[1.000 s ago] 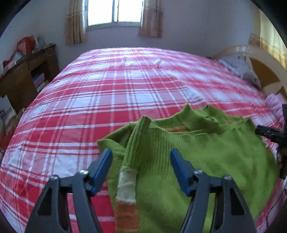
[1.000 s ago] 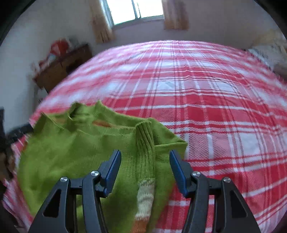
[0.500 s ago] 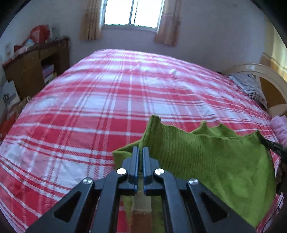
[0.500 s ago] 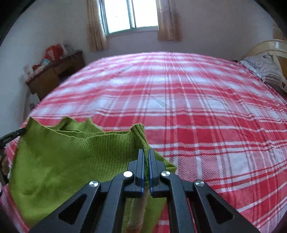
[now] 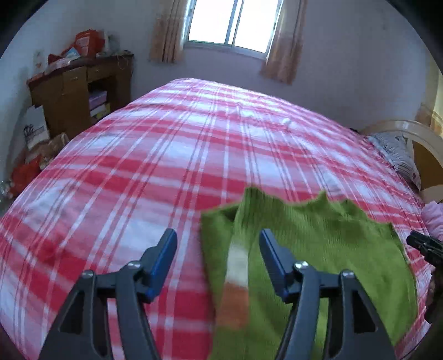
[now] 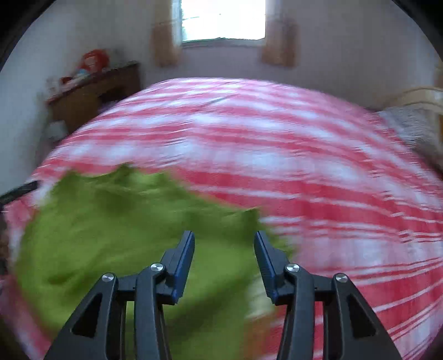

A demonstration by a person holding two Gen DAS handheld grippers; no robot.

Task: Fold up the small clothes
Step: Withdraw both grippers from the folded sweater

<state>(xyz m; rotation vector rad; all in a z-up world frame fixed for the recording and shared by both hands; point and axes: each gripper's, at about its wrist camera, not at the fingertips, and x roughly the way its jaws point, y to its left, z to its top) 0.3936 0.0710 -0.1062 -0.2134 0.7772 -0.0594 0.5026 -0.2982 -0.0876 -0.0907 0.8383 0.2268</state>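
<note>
**Over the plaid bed, both grippers standing apart above a green sweater**

Between the blue pads of the left gripper, part of the sweater's folded-in sleeve is showing, its green giving way to a white band and then an orange one; the jaws have just been opening and neither pad is pressing on the knit. Motion is smearing the sleeve's stripes, so their edges are hard to trace, and the sleeve's lower end is running out of the picture at the bottom. This gripper is pointing downward at the bed, offset toward the sweater's left edge, with bare bedspread lying under its left finger.

Jaws of the right gripper have likewise just been opening and are standing somewhat narrower, gripping nothing; green knit is lying beneath the gap. Heavy blur is covering the whole right wrist view, so the fold lines of the green sweater cannot be made out there, and a pale streak low beside the right finger is too smeared to name with confidence.

Spread on the near part of the red-and-white plaid bedspread, the sweater is lying with its jagged upper edge toward the window. At the right edge of the left wrist view, the right gripper's dark tip is poking in, mostly cut off. A wooden cabinet is standing by the wall on the left, and a pillow is lying at the headboard on the right.
</note>
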